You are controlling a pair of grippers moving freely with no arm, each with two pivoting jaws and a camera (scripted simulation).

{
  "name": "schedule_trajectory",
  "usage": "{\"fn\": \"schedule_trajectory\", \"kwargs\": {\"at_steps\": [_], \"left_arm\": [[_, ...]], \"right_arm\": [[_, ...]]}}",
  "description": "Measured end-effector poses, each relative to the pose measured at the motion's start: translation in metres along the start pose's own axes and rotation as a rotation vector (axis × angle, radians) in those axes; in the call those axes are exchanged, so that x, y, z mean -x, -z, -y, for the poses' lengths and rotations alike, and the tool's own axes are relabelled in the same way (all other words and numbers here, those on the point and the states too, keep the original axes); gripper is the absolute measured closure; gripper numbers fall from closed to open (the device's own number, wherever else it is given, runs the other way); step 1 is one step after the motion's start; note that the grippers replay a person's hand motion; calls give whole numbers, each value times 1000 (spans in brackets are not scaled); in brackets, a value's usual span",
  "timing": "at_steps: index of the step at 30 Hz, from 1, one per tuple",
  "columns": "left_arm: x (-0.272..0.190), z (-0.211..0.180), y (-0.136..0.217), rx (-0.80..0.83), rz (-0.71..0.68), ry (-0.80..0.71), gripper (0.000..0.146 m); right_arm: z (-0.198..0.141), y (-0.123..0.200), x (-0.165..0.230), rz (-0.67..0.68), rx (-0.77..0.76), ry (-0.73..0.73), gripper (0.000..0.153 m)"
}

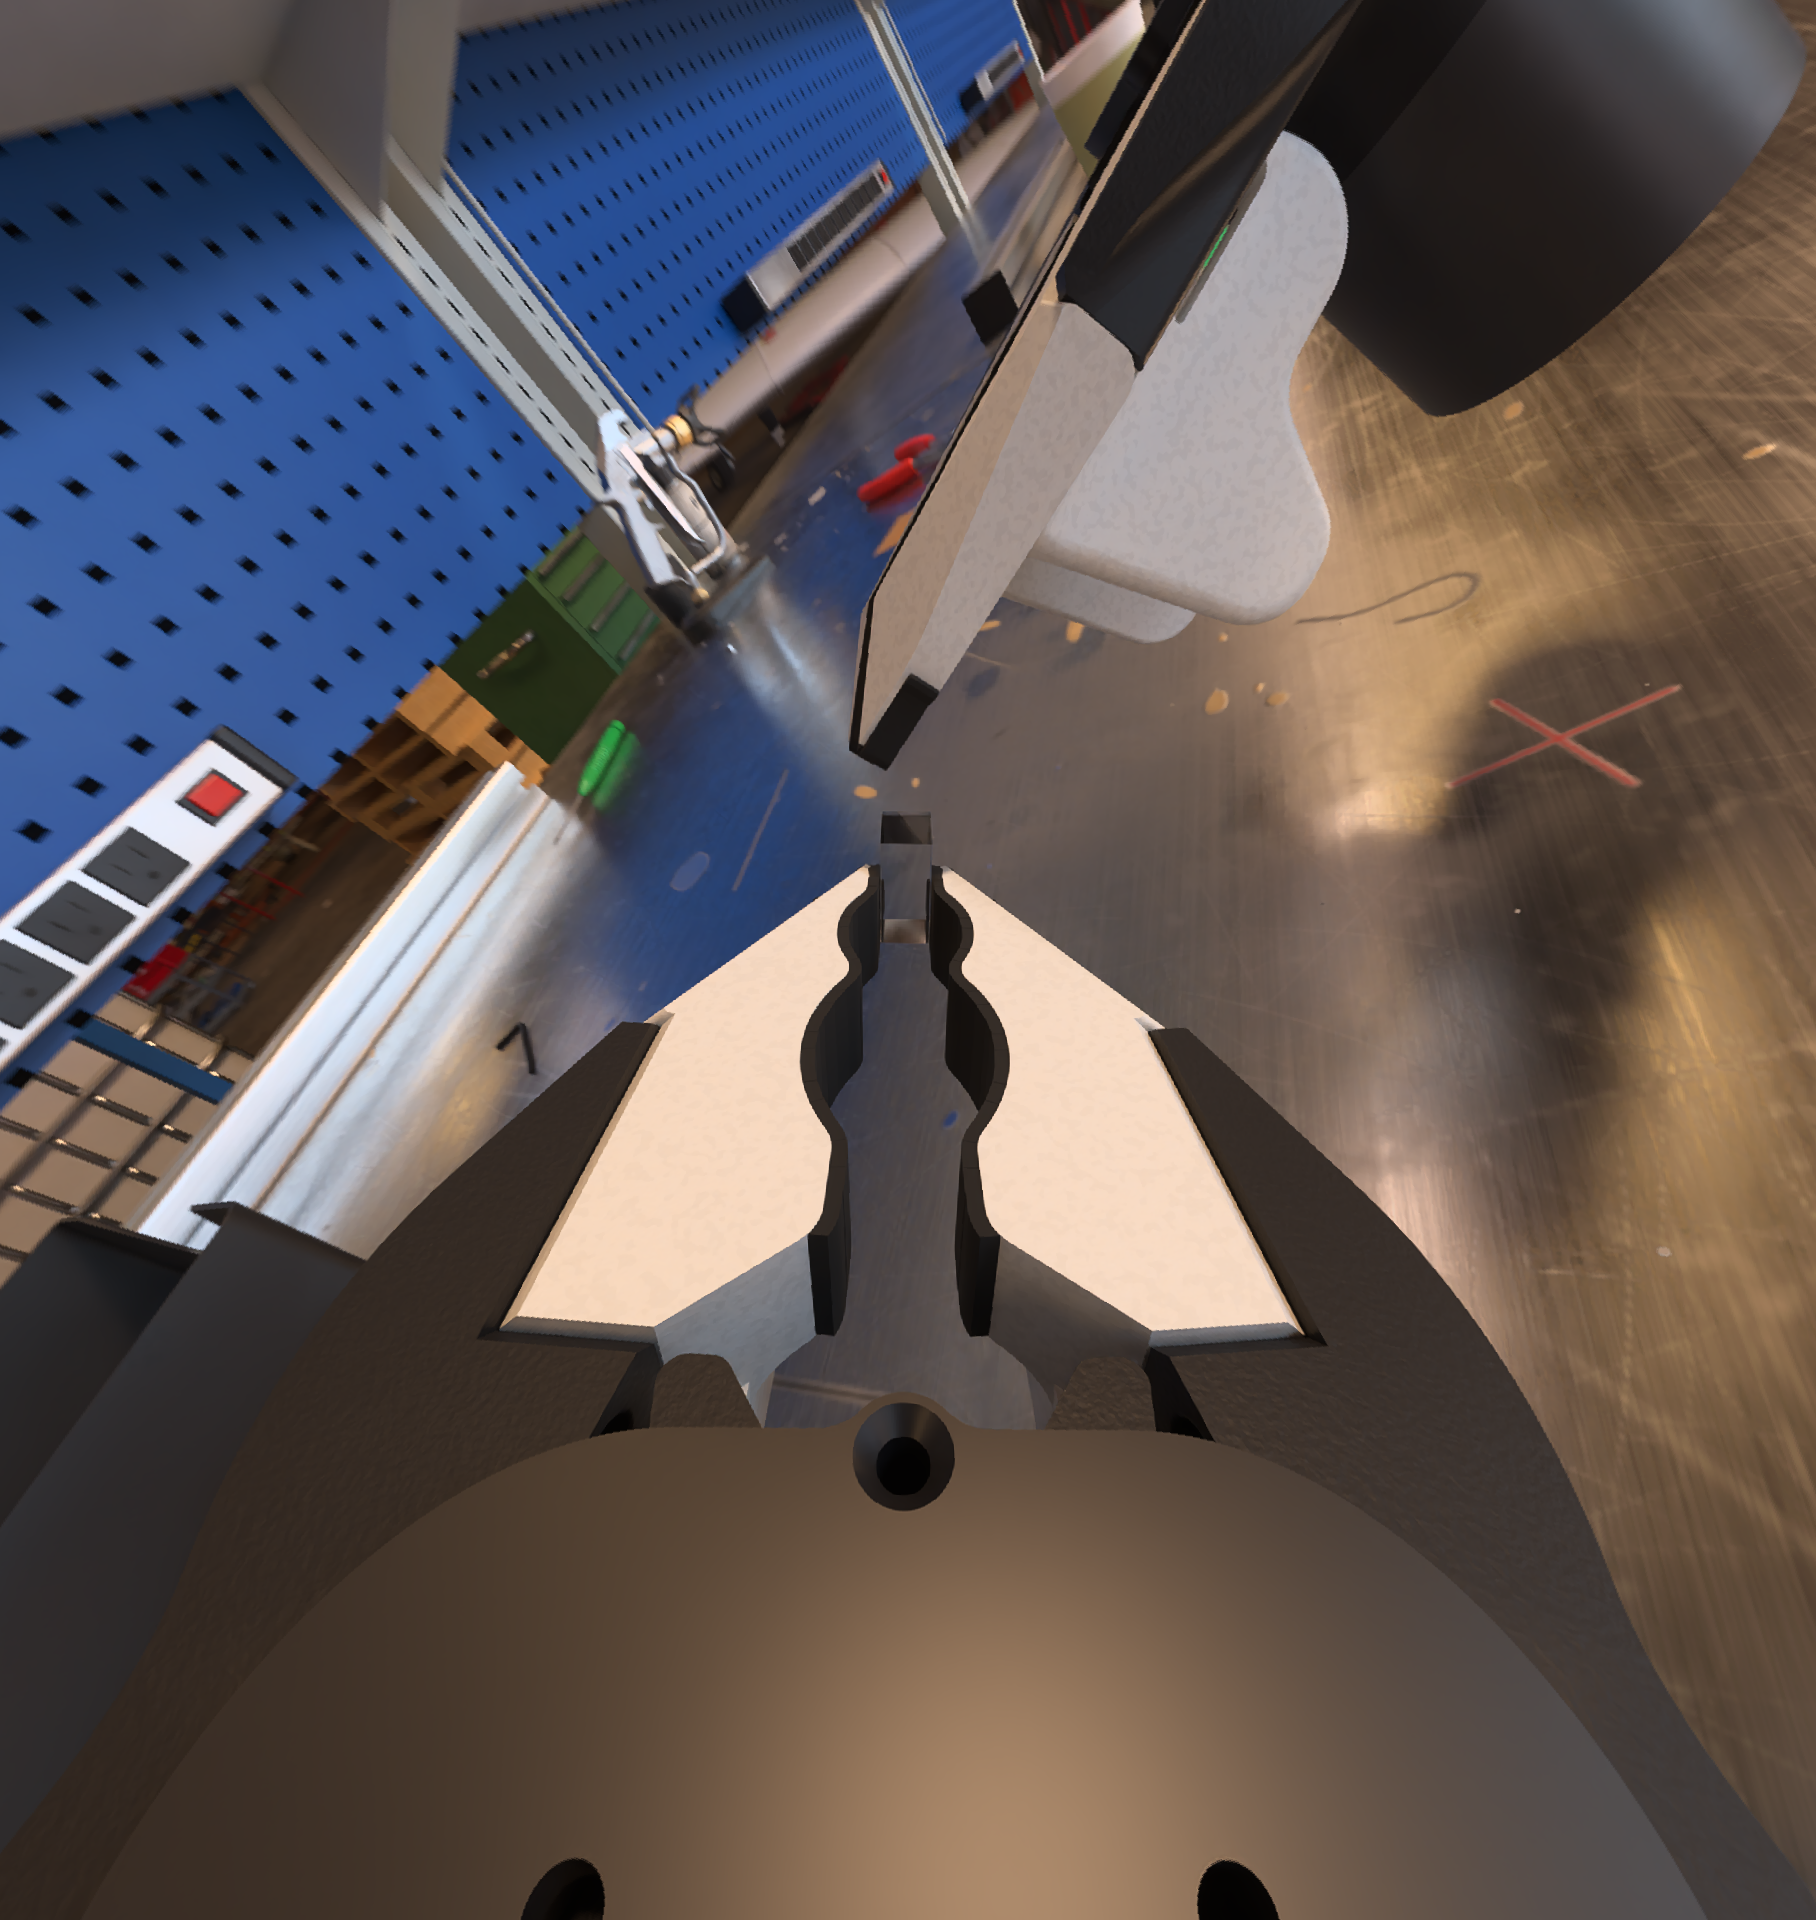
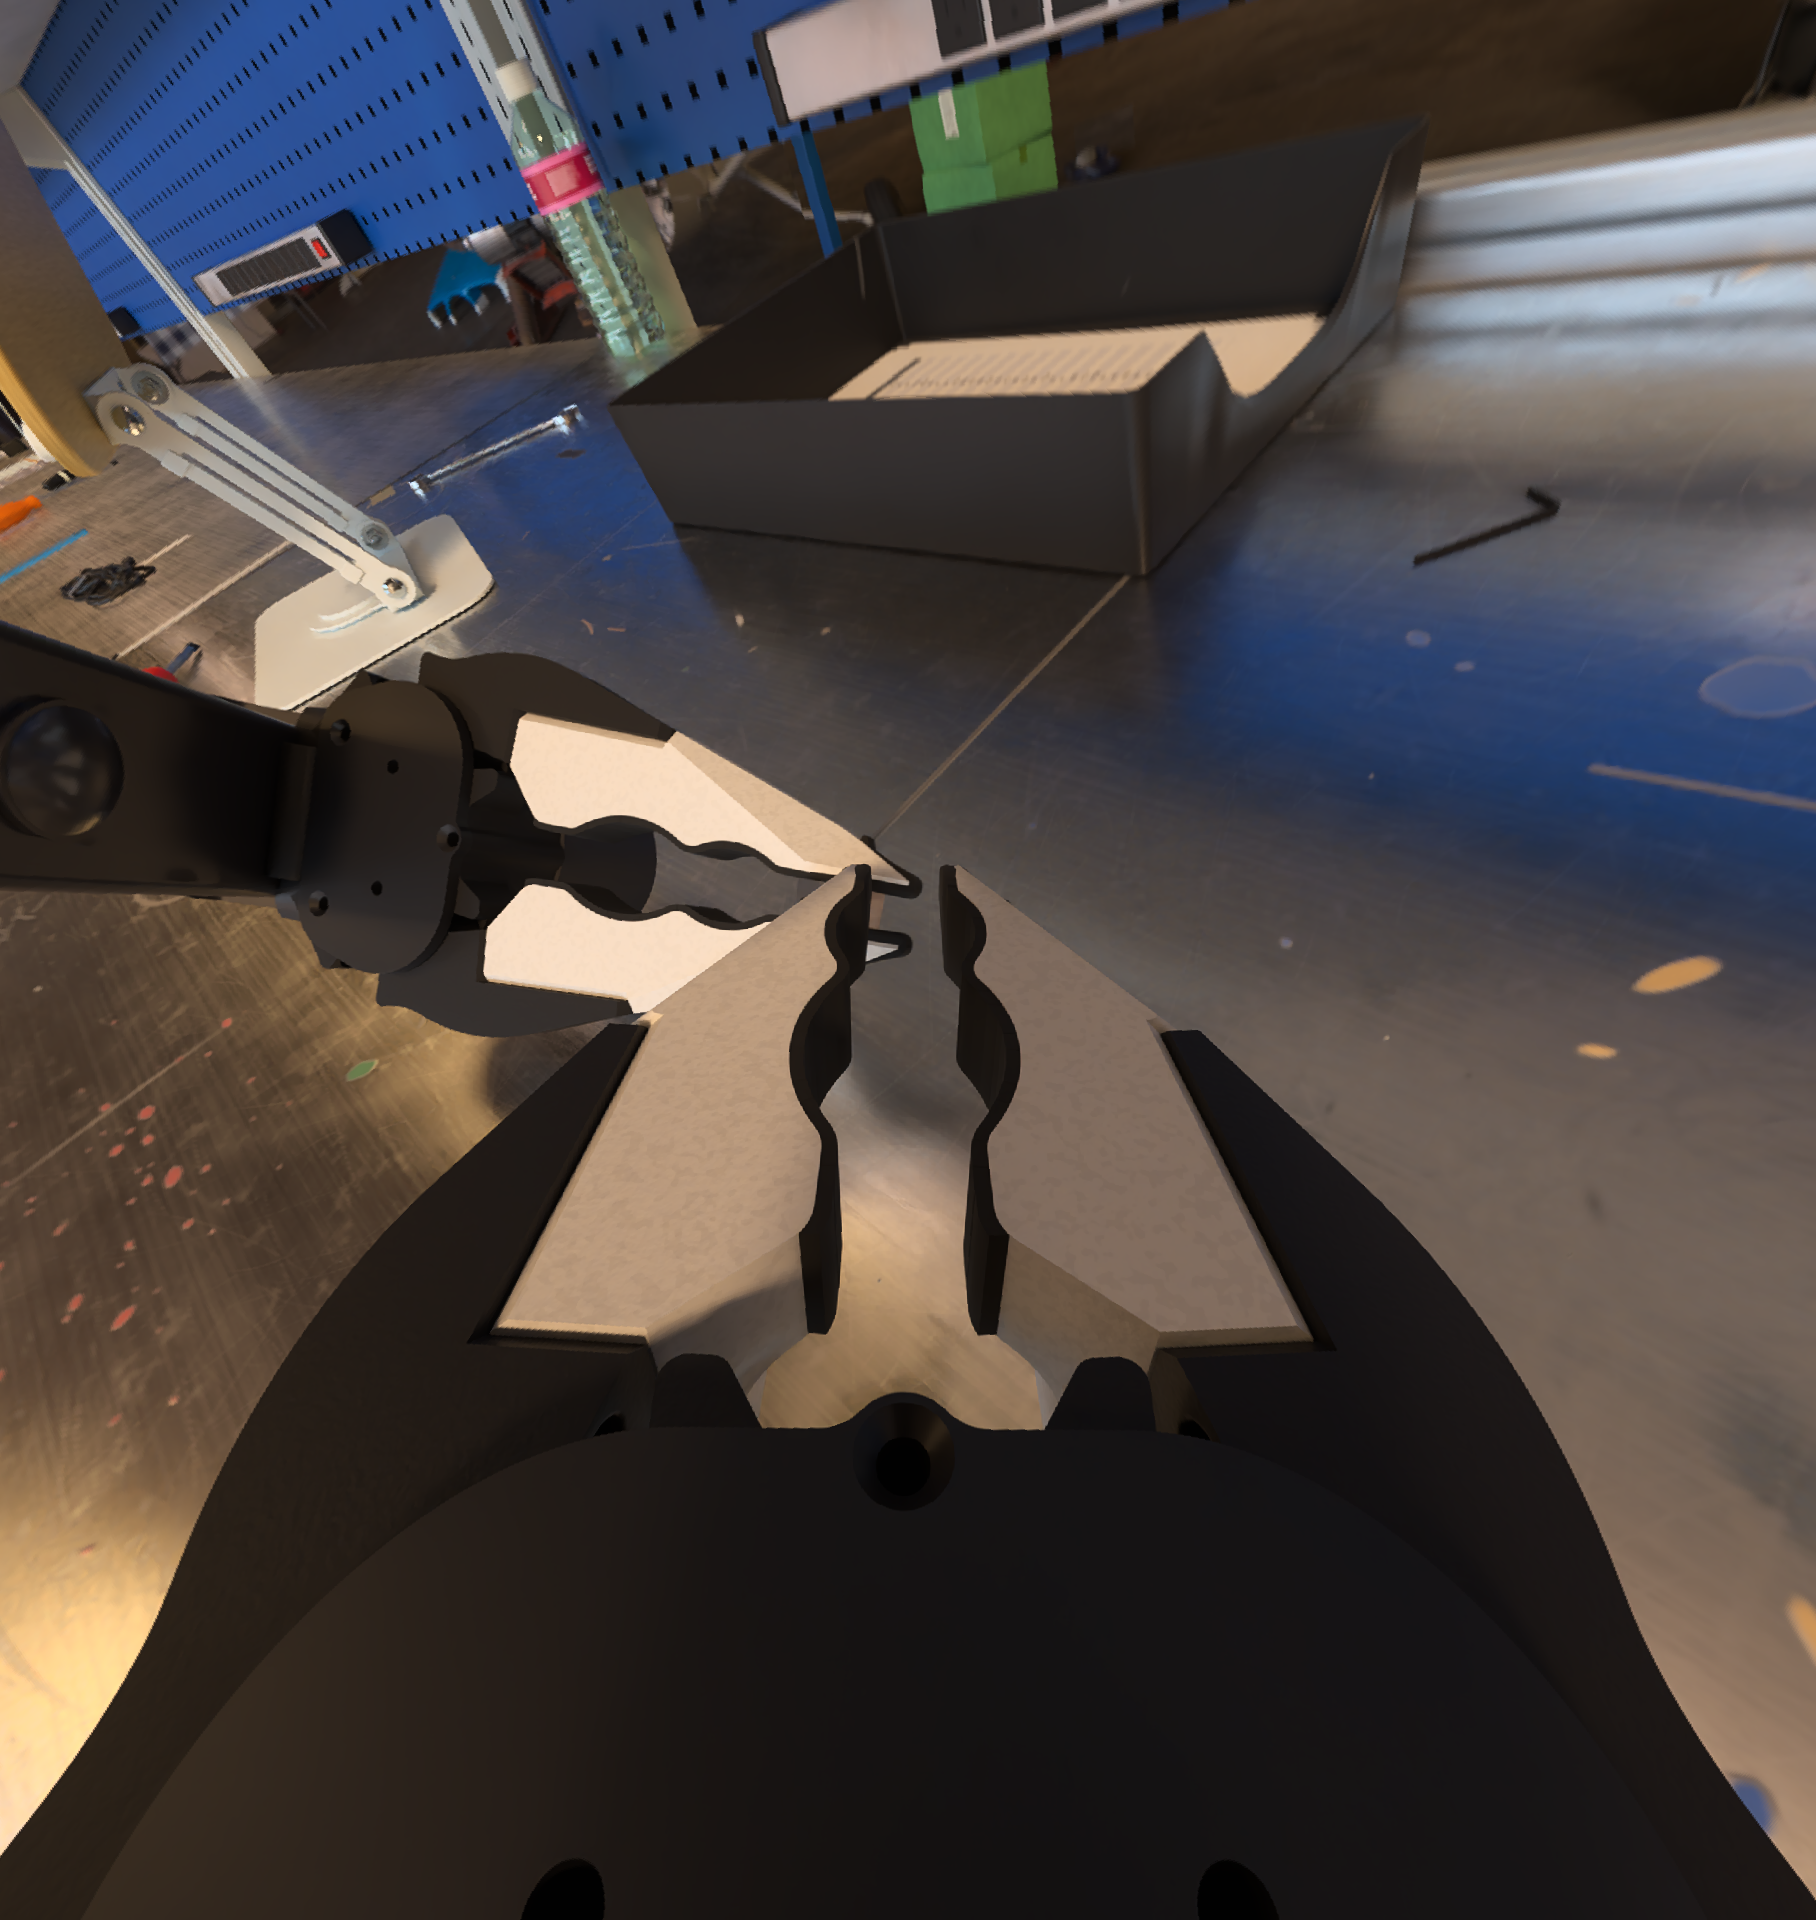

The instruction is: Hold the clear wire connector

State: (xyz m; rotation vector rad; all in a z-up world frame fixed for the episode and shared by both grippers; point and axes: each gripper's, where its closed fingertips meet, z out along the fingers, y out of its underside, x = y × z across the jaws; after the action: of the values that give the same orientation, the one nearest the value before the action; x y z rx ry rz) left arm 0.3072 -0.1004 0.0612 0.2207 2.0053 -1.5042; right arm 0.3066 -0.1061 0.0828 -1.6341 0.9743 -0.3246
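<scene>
Two grippers are meeting over the scratched metal counter [image 2: 1299, 935], well in from its edges. The left gripper [image 1: 904, 883] is pinching one small clear wire connector [image 1: 905, 873] at its fingertips, with the jaws pressed in on the piece so that only a narrow gap is showing between them. In the right wrist view the same connector [image 2: 891, 914] is sitting at the tips of the left gripper [image 2: 868, 914], which is reaching in from the left side. The right gripper [image 2: 899, 883] is standing with its jaws spread, gripping nothing, its left fingertip just beside the connector; whether the two are touching cannot be told. From the left wrist view the right gripper [image 1: 888, 727] is hanging just beyond the connector. Toward the far edge of the counter one black open tray [image 2: 935, 499] is resting, one black hex key [image 2: 1486, 530] is lying near it, and one white hinged stand [image 2: 364, 592] is sitting toward the far left corner. One plastic bottle [image 2: 582, 208] is standing behind the tray.
</scene>
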Motion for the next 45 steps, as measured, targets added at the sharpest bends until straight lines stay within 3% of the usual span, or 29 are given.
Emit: {"fn": "schedule_trajectory", "kwargs": {"at_steps": [7,14,23,31,45], "left_arm": [[4,4,5,-57,52,-16,138],[13,6,9,-86,62,75,138],[24,4,8,-72,35,226,138],[21,3,8,-62,62,150,138],[21,-10,3,43,168,-46,138]], "right_arm": [[5,-3,1,-5,-48,79,136],[14,2,10,58,-107,112,126],[9,-2,7,13,-73,182,129],[8,0,2,14,-78,138,131],[-8,-18,8,44,-15,-75,131]]}}
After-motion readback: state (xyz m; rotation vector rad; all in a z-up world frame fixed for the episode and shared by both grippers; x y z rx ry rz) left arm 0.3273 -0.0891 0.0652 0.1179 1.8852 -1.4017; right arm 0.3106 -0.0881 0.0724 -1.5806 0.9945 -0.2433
